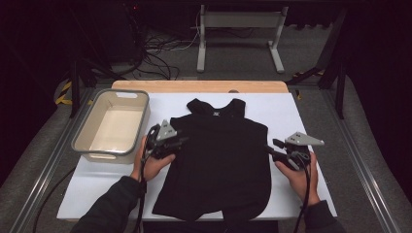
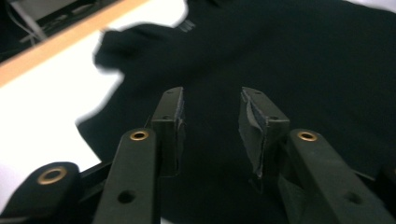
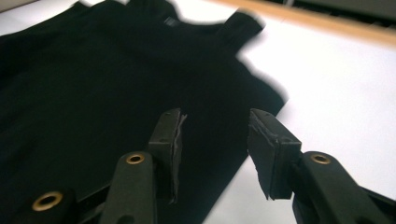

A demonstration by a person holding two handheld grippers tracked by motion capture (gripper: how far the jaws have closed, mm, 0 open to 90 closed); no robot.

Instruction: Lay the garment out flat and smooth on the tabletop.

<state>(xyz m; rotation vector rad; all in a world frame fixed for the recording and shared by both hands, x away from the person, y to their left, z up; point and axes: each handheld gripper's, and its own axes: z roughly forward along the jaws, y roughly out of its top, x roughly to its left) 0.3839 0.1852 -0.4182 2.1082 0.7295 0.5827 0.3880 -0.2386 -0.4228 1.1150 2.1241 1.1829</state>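
Two dark-sleeved forearms hold a left hand-held gripper (image 1: 180,140) and right hand-held gripper (image 1: 270,147), both released, beside the flat black sleeveless fabric top (image 1: 221,155) on the white table (image 1: 301,121); folding probably needs a fresh edge grasp.

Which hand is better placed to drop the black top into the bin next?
Probably left. The left gripper sits at the black top's edge right beside the beige bin, open with nothing between its fingers. The right gripper is at the far edge.
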